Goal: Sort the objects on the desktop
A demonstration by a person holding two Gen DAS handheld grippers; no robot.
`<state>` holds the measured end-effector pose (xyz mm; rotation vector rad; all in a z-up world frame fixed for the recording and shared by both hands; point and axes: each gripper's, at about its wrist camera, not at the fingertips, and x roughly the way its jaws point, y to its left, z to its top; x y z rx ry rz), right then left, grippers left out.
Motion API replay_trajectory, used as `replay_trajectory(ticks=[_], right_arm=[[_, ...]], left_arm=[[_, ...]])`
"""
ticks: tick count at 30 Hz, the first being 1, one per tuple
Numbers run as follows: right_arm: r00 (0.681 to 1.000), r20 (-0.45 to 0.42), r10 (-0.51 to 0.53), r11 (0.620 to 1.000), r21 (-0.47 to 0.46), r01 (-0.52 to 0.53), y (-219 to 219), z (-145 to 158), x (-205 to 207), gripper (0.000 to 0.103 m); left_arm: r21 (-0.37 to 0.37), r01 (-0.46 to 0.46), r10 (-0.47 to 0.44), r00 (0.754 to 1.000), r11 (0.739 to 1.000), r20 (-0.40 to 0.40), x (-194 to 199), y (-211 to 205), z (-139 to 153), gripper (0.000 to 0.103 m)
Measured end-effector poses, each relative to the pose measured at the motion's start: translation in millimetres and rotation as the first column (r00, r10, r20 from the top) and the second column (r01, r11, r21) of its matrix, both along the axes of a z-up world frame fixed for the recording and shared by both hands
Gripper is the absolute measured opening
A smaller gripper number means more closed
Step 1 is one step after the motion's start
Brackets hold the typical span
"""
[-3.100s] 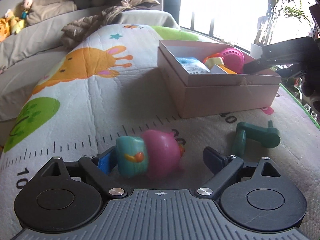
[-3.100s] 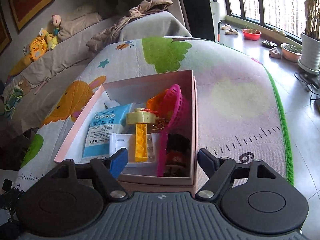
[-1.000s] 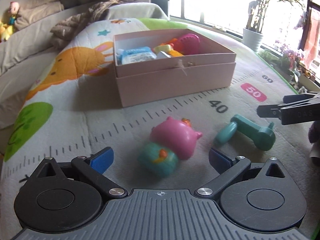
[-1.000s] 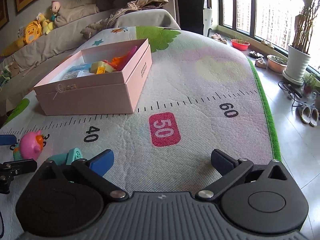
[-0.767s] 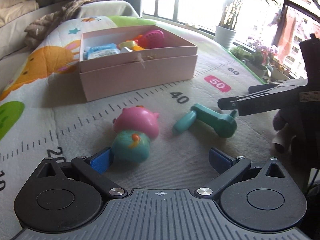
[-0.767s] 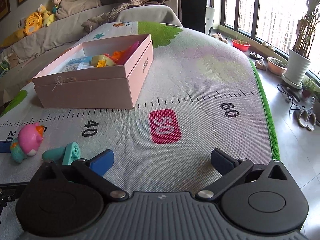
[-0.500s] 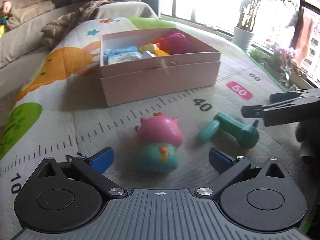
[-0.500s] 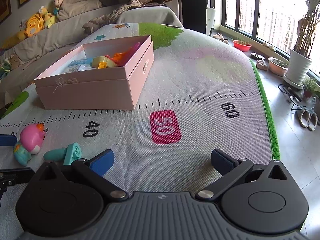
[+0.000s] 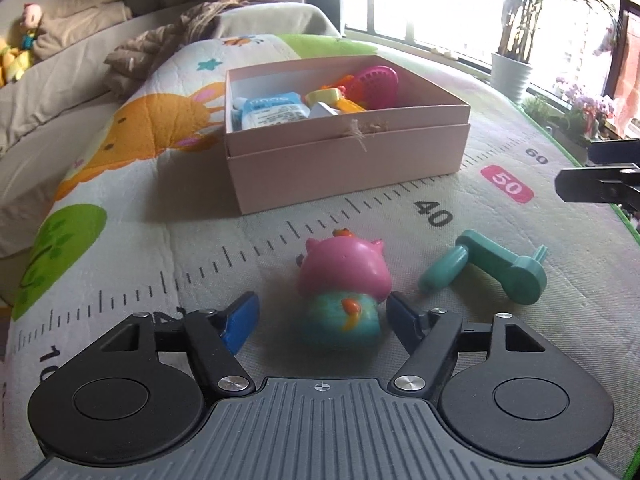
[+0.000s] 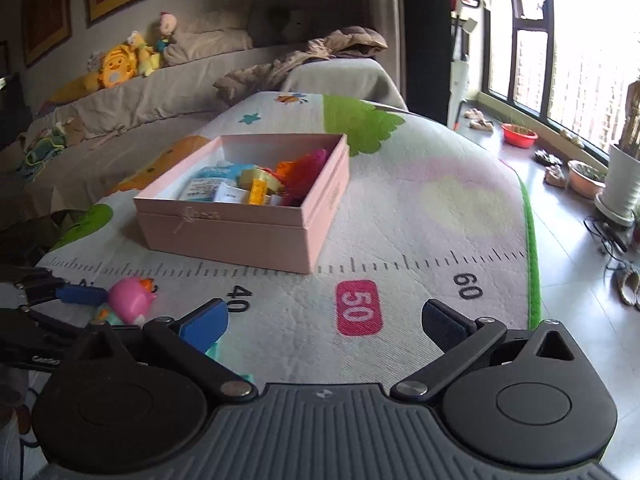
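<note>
A pink-and-teal pig toy lies on the play mat between the blue pads of my left gripper, which is open around it; the right pad is near or at its body, the left pad apart. The toy also shows in the right wrist view. A teal crank-shaped toy lies to its right. The pink box holding several toys stands behind, also seen in the right wrist view. My right gripper is open and empty above the mat near the "50" mark.
The play mat with a ruler print covers the surface; its green edge drops to the floor at the right. A couch with stuffed toys and a blanket lies behind. Plant pots stand by the window.
My left gripper moved forward so the pig toy now sits between its pads, and its jaws have narrowed. My right gripper lifted and drew back slightly; the box looks farther.
</note>
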<state>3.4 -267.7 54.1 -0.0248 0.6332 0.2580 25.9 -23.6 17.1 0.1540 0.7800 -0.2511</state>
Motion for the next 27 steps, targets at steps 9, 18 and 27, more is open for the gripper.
replay_trajectory(ticks=[9, 18, 27], right_arm=[[0.966, -0.077, 0.247, 0.957, -0.135, -0.255, 71.3, -21.5, 3.7, 0.048], [0.957, -0.156, 0.245, 0.957, -0.122, -0.265, 69.8, -31.3, 10.6, 0.012], [0.970, -0.160, 0.183, 0.972, -0.116, -0.202, 48.4, -21.4, 2.2, 0.011]], left_arm=[[0.011, -0.050, 0.050, 0.999, 0.999, 0.004, -3.4, 21.9, 3.4, 0.083], [-0.017, -0.003, 0.003, 1.000, 1.000, -0.002, 3.1, 4.6, 6.3, 0.079], [0.008, 0.030, -0.031, 1.000, 1.000, 0.003, 6.7, -16.3, 4.9, 0.053]])
